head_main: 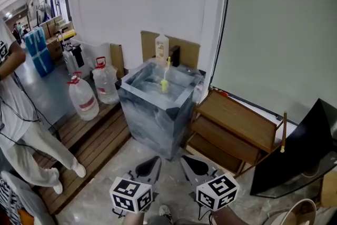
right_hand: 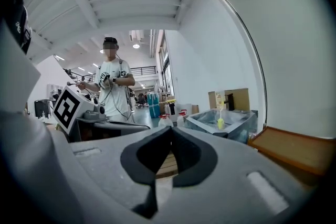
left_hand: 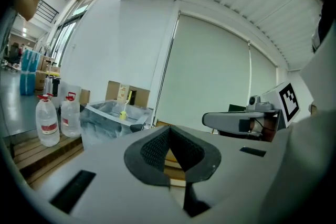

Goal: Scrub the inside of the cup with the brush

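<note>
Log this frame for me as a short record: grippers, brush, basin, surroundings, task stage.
left gripper: shut, nothing between the jaws
right gripper: shut, nothing between the jaws
yellow brush: stands in the basin, untouched
basin: grey marbled block, ahead of both grippers
water jugs: two, on wooden planks left of the basin
wooden rack: right of the basin
bystander: standing at the left edge
task stage: scrubbing not begun; both grippers well short of the brush
</note>
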`<action>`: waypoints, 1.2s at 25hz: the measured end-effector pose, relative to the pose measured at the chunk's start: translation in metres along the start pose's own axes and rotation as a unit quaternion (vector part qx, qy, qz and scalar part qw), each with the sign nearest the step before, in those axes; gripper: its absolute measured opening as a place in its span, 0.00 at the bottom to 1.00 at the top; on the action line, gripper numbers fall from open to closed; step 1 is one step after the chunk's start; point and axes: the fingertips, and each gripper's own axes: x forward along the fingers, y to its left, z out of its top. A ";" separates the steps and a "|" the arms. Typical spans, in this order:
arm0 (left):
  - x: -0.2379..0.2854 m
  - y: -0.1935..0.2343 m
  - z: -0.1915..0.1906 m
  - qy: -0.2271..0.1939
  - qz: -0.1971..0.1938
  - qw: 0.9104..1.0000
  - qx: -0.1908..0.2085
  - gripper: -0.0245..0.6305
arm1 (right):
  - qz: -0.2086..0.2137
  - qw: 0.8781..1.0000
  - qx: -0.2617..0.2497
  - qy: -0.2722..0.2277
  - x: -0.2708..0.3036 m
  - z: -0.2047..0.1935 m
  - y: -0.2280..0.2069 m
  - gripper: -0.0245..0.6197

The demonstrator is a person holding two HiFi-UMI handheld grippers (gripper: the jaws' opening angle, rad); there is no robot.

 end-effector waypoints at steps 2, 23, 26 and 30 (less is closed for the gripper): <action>0.012 0.016 0.006 0.004 -0.010 1.000 0.003 0.06 | -0.007 1.000 -0.001 -0.001 0.022 0.005 -0.008 0.03; 0.078 0.109 0.015 0.027 -0.018 0.999 -0.007 0.06 | -0.021 1.000 0.007 0.002 0.135 0.016 -0.062 0.03; 0.101 0.122 0.025 0.030 -0.016 0.999 -0.002 0.06 | -0.018 1.000 0.010 -0.003 0.155 0.024 -0.081 0.04; 0.145 0.140 0.037 0.036 -0.019 0.999 0.002 0.06 | -0.022 1.000 0.013 -0.006 0.182 0.032 -0.121 0.04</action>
